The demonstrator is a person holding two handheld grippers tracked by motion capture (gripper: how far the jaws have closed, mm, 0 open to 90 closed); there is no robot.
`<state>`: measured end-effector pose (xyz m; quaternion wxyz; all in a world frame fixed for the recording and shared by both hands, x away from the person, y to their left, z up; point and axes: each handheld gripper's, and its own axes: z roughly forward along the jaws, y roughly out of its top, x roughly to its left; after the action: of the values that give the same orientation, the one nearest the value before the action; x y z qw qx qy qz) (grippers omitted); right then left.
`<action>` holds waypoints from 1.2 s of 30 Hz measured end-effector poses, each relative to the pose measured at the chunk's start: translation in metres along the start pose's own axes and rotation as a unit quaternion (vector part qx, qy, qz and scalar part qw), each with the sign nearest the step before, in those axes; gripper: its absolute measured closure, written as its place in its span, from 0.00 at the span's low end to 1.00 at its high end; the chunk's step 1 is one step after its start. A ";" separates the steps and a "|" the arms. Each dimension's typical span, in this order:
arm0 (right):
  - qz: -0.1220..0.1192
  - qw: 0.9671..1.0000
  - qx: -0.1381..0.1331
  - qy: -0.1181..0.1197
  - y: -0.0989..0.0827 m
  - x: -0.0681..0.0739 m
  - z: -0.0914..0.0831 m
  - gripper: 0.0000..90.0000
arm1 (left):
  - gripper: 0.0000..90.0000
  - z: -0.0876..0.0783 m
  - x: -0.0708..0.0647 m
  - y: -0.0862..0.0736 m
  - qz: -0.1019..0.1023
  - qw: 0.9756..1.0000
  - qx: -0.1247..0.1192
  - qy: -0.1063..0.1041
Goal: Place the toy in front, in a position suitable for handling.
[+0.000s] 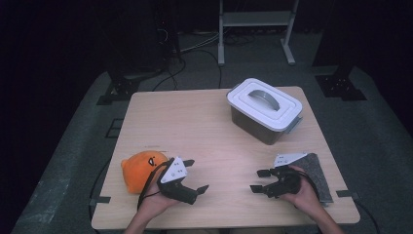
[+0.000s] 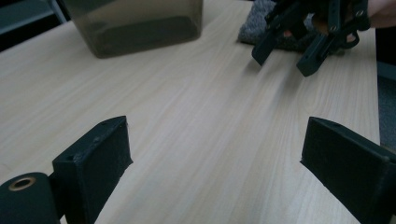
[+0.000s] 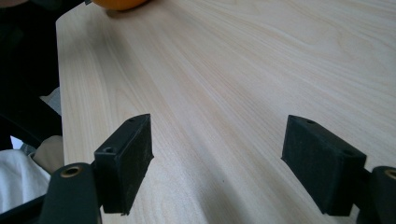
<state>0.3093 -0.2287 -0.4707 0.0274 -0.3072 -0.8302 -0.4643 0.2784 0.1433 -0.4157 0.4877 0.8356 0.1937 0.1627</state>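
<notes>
Dark room, pale wood tabletop (image 1: 204,131), cables on floor behind. Lidded grey storage box (image 1: 264,109) sits near far right corner, lid on. Orange plush toy (image 1: 140,169) by near left edge, just beside left hand-held gripper (image 1: 196,176), not touching as far as I can tell. Grey felt cloth (image 1: 316,173) at near right edge, under right hand. Right hand-held gripper (image 1: 260,180) close to it. Both hand-held grippers spread wide, nothing between jaws. Looks like nothing started yet: toy and cloth untouched, box closed, all work left.
</notes>
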 end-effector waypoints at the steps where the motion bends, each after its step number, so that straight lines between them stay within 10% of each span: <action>1: 0.000 1.000 0.000 0.000 0.000 0.000 0.000 0.26 | 0.08 0.000 0.000 0.000 0.000 1.000 0.000 0.000; 17: -0.001 1.000 -0.003 -0.006 0.000 -0.002 -0.003 0.26 | 0.08 -0.054 0.031 0.007 0.002 0.999 -0.040 0.037; 36: -0.002 1.000 -0.002 -0.013 0.000 -0.002 -0.005 0.26 | 0.08 -0.116 0.081 -0.042 -0.061 0.994 -0.028 0.091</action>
<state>0.3099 -0.2339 -0.4690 0.0151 -0.3119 -0.8300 -0.4622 0.2885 0.2888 -0.3912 0.5003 0.7899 0.2832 0.2136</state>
